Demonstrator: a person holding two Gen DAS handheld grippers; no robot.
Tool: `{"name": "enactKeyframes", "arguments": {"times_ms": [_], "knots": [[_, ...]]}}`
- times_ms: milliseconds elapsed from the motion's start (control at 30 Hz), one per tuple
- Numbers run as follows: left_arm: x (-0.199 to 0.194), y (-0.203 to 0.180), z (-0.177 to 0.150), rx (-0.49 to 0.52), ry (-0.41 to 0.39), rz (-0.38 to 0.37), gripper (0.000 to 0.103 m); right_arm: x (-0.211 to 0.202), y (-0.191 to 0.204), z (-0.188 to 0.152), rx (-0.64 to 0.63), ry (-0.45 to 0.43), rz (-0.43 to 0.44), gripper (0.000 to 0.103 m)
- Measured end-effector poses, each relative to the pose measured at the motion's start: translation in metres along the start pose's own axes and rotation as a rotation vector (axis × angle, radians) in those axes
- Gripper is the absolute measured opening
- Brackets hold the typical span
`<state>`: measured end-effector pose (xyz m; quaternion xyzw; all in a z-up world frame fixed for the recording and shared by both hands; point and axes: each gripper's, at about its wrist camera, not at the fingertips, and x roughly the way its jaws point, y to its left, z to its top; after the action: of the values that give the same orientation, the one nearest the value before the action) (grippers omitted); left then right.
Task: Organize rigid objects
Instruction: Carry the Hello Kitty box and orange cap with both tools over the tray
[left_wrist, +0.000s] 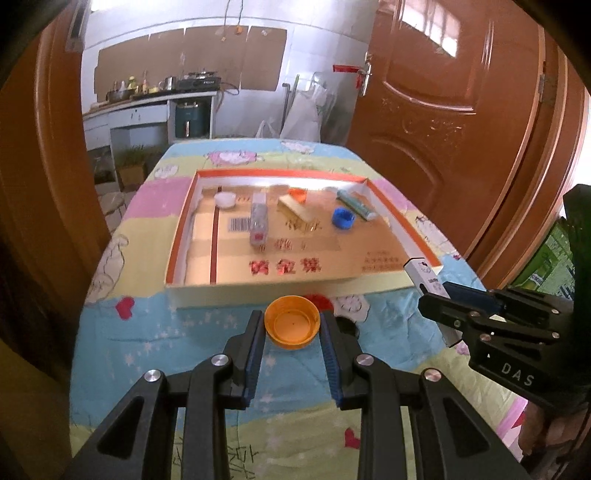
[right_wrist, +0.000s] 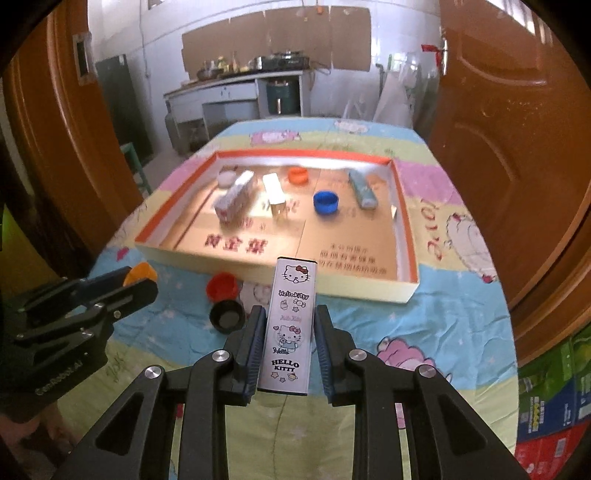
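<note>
Left gripper (left_wrist: 291, 326) pinches orange cap (left_wrist: 291, 326), just short of tray (left_wrist: 258, 291) near wall. Right gripper (right_wrist: 290, 332) clamps Hello Kitty box (right_wrist: 291, 325), likewise short of tray; grip looks firm, probably. Lift both over wall, place apart, release low.

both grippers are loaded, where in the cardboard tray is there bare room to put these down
Free: the near half of the shallow orange-rimmed cardboard tray, from its front wall up to the blue plastic cap and silver carton. Crowded: the far row, and outside by the red cap.
</note>
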<state>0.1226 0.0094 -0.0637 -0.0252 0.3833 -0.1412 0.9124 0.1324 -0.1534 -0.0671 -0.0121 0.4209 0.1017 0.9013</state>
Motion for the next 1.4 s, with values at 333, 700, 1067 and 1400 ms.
{"name": "enactKeyframes", "arguments": {"times_ms": [333, 700, 1067, 1400], "knots": [[-0.001, -0.01, 0.028, 0.015, -0.038, -0.02, 0.031, -0.01, -0.006, 0.018, 0.006, -0.043, 0.004, 0.027], [0.019, -0.021, 0.054, 0.032, -0.04, -0.03, 0.031, -0.005, -0.027, 0.04, 0.033, -0.069, -0.002, 0.027], [0.054, -0.029, 0.073, 0.042, -0.003, -0.045, 0.031, 0.019, -0.048, 0.059, 0.066, -0.06, 0.006, 0.027], [0.088, -0.035, 0.083, 0.046, 0.04, -0.06, 0.031, 0.048, -0.062, 0.071, 0.088, -0.031, 0.018, 0.027]]}}
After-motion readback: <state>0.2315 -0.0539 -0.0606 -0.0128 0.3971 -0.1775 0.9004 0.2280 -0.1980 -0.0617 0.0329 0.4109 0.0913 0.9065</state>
